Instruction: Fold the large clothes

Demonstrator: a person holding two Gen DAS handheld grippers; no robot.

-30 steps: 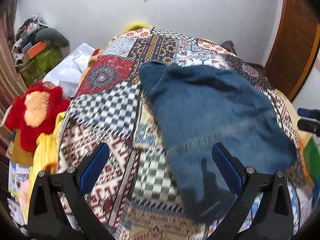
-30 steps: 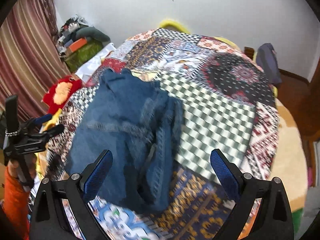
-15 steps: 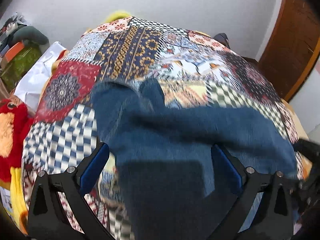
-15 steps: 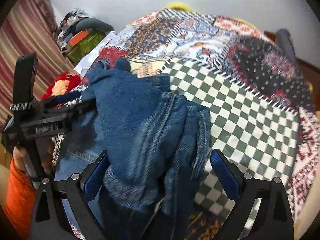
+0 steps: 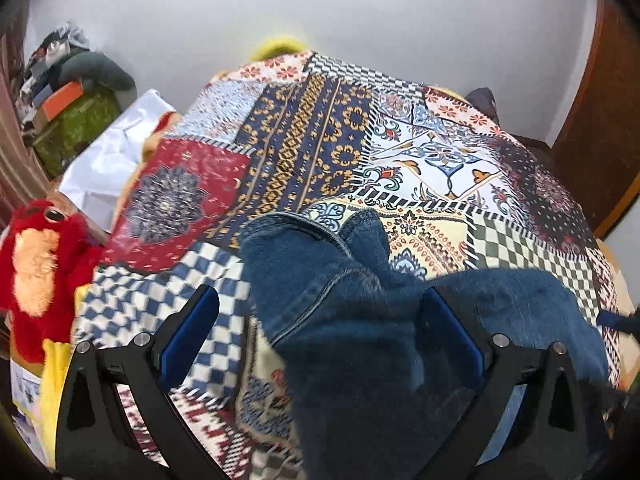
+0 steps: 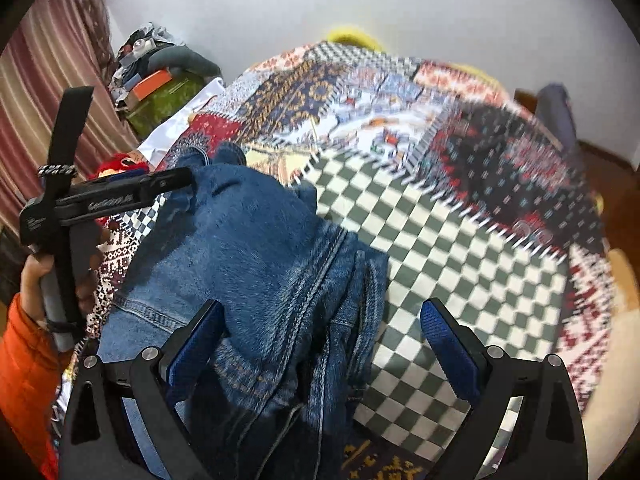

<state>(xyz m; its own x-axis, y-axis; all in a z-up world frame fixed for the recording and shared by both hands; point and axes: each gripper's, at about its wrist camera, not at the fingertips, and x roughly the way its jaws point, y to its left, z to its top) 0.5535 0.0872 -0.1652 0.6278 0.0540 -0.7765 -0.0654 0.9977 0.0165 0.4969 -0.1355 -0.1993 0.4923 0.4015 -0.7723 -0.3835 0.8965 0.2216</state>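
Both my grippers now sit much closer over the blue denim jeans (image 5: 360, 320), which a second ago lay flatter on the patchwork bedspread (image 5: 320, 140); they are bunched now, so I judge a fold is under way. The left gripper (image 5: 320, 336) and right gripper (image 6: 320, 340) both stand wide, holding nothing. The near hem is cut off below both views, and the far bed is motion-blurred.
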